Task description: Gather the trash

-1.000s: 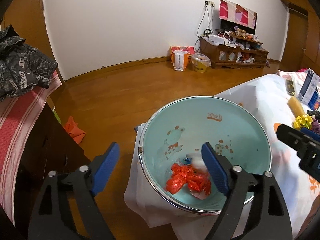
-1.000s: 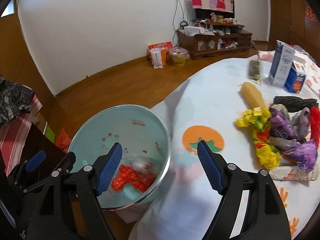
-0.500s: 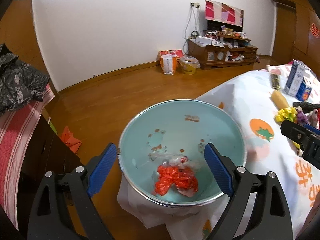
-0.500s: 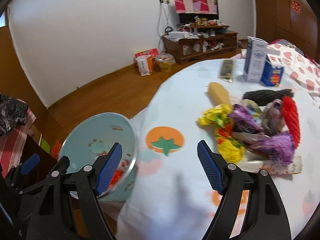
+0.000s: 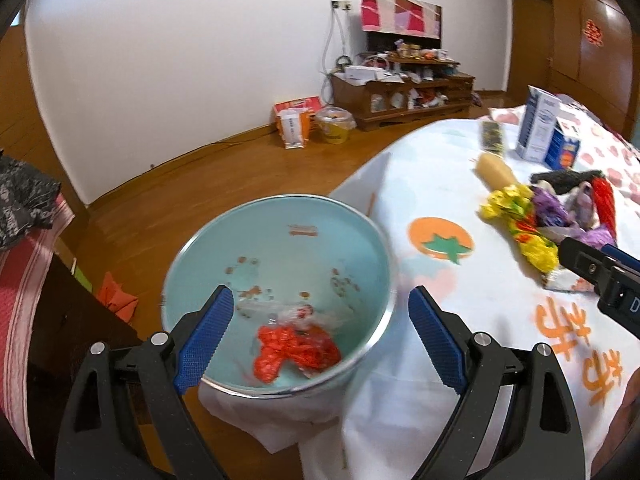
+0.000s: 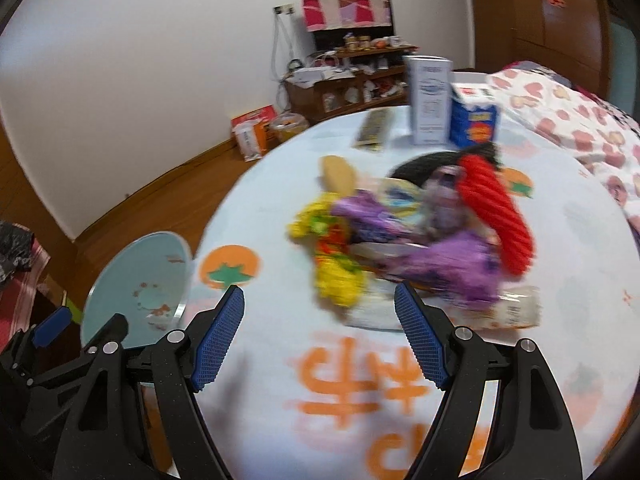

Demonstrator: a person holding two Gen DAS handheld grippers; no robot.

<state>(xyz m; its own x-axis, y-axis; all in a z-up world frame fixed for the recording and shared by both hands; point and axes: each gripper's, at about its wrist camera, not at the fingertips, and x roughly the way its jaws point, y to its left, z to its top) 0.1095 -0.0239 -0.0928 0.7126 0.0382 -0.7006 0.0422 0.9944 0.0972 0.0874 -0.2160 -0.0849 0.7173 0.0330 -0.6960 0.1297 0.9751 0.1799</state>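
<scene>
Wrappers, a crumpled heap of yellow, purple and red plastic (image 6: 404,248) on the white-clothed desk (image 6: 560,320), lie straight ahead of the nearer right tool (image 6: 320,336), wide open and empty.

left wrist: close above bin (image 5: 280,264) at table (image 5: 432,184) edge | right wrist: above table, facing wrappers (image 6: 420,248) | shared: bin, wrappers

Both views are evenly and softly lit, with only faint shadows. Strong fisheye bending and dark corners are seen at the edges. The right wrist view is smeared by motion blur, most over the heap of crumpled coloured wrappers (image 6: 404,240); the left view is sharper.
</scene>
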